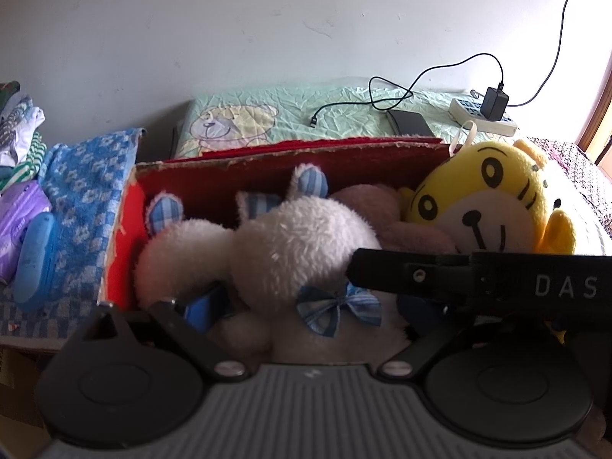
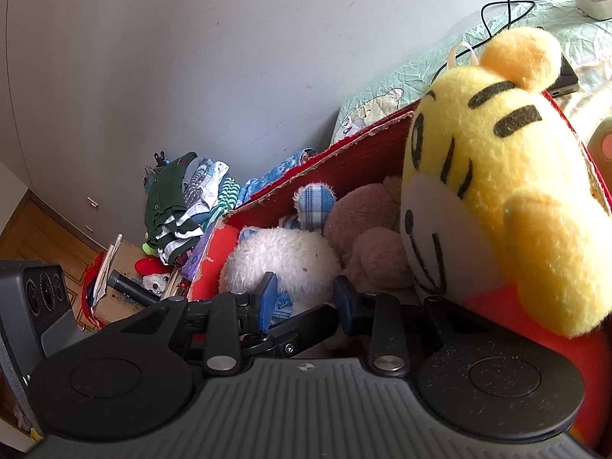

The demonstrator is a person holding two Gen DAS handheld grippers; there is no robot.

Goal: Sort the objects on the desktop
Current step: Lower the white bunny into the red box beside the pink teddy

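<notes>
Right tongs (image 2: 304,300) gape beside upright tiger plush (image 2: 489,176).

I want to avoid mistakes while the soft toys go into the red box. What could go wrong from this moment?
1. The yellow tiger toy sits high at the box's end, above the red box rim, so it may tip out.
2. The box looks nearly full with the white plush and the pink plush; pushing in more may squeeze one out.
3. The right gripper is close to the white plush and might snag its checked bow.
</notes>
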